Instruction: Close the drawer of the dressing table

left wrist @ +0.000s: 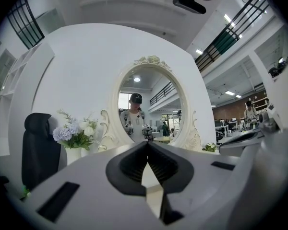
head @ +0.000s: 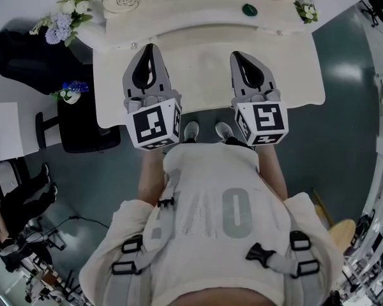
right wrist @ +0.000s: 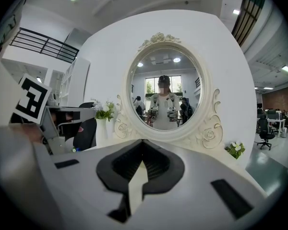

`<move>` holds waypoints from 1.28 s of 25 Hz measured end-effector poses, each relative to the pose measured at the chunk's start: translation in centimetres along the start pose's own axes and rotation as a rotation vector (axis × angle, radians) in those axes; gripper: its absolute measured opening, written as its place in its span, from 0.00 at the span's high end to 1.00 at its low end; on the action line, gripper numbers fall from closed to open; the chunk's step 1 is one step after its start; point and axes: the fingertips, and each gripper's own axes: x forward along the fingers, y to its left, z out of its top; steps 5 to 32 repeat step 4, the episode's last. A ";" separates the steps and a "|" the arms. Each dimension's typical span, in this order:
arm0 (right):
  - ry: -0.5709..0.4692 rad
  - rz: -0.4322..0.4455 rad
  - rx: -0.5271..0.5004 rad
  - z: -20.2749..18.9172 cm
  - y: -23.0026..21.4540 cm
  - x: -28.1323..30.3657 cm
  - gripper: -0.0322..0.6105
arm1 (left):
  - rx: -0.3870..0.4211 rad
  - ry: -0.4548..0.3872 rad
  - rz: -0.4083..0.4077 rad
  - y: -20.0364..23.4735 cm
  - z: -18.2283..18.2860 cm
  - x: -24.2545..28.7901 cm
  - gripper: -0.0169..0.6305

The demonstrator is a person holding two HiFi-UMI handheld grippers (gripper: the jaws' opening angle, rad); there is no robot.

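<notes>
Tabletop [head: 204, 81] of cream with scalloped edges filled the middle of the head view. It was bare apart from the two grippers held level over it. At its far side rose a low carved tier with a small knob [head: 134, 45] near each end, a dark green thing [head: 249, 9] on top and an oval mirror [right wrist: 165, 95] in a scrolled white frame. I could not tell the drawer of the dressing table [head: 112, 88] from any view; its near front lay hidden under the tabletop's edge.

The left gripper [head: 150, 47] had its jaws pressed together with nothing between them. The right gripper [head: 235, 55], well apart from it, was closed and empty too. Both pointed at the mirror, which reflected the person [head: 210, 234] standing at the near edge, shoes [head: 191, 131] just under it.

A vase of pale flowers [head: 64, 18] stood at the far left corner and a small sprig [head: 306, 10] at the far right. Left of the table were a black chair [head: 13, 53] and a dark stand [head: 83, 129] with blue flowers [head: 70, 89]. The floor [head: 345, 132] was grey-green. A white wall [left wrist: 77, 71] backed the mirror, railings [left wrist: 230, 32] ran high up, and office desks [left wrist: 240, 126] lay far to the right.
</notes>
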 end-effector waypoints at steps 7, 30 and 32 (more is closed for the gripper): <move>0.001 0.002 0.002 -0.3 -0.1 0.0 0.94 | 0.006 0.008 -0.001 -0.2 -0.4 -0.1 0.95; 0.001 0.002 0.002 -0.3 -0.1 0.0 0.94 | 0.006 0.008 -0.001 -0.2 -0.4 -0.1 0.95; 0.001 0.002 0.002 -0.3 -0.1 0.0 0.94 | 0.006 0.008 -0.001 -0.2 -0.4 -0.1 0.95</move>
